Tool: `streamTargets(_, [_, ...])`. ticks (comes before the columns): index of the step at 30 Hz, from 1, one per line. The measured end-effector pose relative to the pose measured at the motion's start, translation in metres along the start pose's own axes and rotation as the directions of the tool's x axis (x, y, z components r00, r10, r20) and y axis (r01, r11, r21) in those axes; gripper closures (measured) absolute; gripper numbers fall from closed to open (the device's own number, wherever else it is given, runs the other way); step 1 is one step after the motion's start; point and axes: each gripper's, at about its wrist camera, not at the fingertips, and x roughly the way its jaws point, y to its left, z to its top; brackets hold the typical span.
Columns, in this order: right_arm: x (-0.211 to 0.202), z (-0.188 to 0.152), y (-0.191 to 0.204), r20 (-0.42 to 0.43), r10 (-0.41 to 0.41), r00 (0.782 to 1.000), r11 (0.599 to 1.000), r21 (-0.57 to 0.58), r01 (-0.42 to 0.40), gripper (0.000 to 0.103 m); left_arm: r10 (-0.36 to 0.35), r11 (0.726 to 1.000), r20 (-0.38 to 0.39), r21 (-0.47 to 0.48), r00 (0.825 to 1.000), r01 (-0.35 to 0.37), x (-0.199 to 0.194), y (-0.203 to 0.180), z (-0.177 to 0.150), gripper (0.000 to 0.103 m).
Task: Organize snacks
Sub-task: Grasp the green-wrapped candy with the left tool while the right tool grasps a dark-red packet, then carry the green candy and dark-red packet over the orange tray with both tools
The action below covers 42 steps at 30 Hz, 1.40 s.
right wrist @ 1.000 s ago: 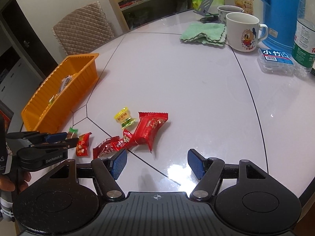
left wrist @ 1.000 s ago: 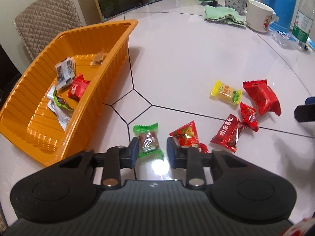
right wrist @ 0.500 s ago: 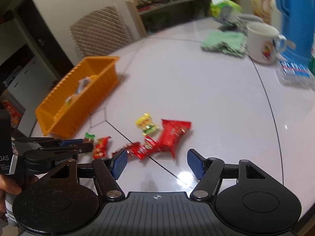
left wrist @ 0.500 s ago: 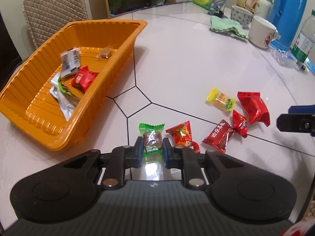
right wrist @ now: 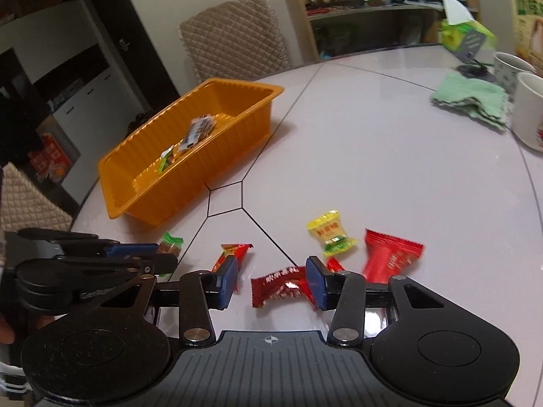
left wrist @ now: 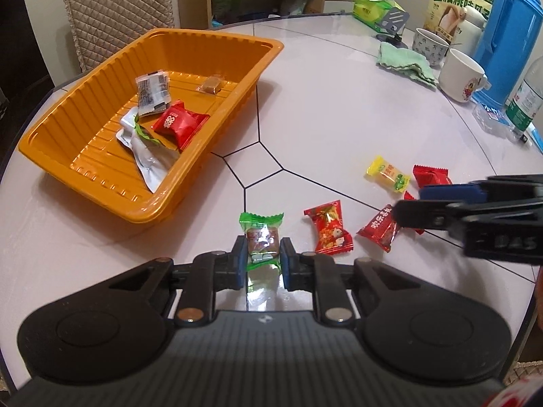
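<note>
My left gripper (left wrist: 262,254) pinched a green-wrapped candy with a brown centre (left wrist: 260,237) on the white table (left wrist: 339,112), just short of the ribbed orange plastic tray (left wrist: 101,183). My right gripper (right wrist: 271,283) sat spread open around a crinkled red foil candy wrapper with white lettering (right wrist: 280,286), flat on the table.

Left gripper (left wrist: 262,260) low over the table, blue pads pressed against both sides of a green-wrapped candy (left wrist: 260,239). Right gripper (right wrist: 270,284) also low, fingers spread apart, a red candy (right wrist: 279,286) lying between the pads, untouched on the left side.
</note>
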Motion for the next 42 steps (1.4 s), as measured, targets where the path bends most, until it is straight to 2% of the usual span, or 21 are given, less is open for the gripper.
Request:
streamTargets(3, [0.019,0.002,0.002,-0.034,-0.003,0.999,0.999,-0.045,0.001,0.057,0.0,1.0,0.0,-0.008,1.0,0.0,-0.001,0.002,0.001,0.085])
streamTargets(10, [0.041,-0.009,0.008,-0.107,-0.077,0.991,0.98,-0.191,0.055,0.057,0.003,1.0,0.001,-0.026,1.0,-0.003,-0.003,0.006,0.0,0.085])
streamTargets(16, [0.045,-0.016,0.014,-0.098,-0.094,0.991,0.967,-0.247,0.067,0.057,0.005,0.999,0.001,-0.038,1.0,-0.005,-0.004,0.008,0.0,0.085])
streamTargets(22, [0.045,-0.029,0.027,-0.07,-0.128,0.989,0.923,-0.373,0.093,0.061,0.006,0.999,0.002,-0.04,1.0,-0.006,-0.006,0.007,-0.001,0.085])
streamTargets(30, [0.044,-0.029,0.029,-0.075,-0.132,0.988,0.925,-0.367,0.095,0.064,0.004,0.999,0.006,-0.048,1.0,-0.004,-0.013,0.007,-0.005,0.085])
streamTargets(42, [0.019,-0.013,0.041,-0.047,-0.067,0.997,0.945,-0.324,0.048,0.064,0.002,0.998,0.042,-0.06,0.999,0.0,-0.034,0.009,-0.005,0.085])
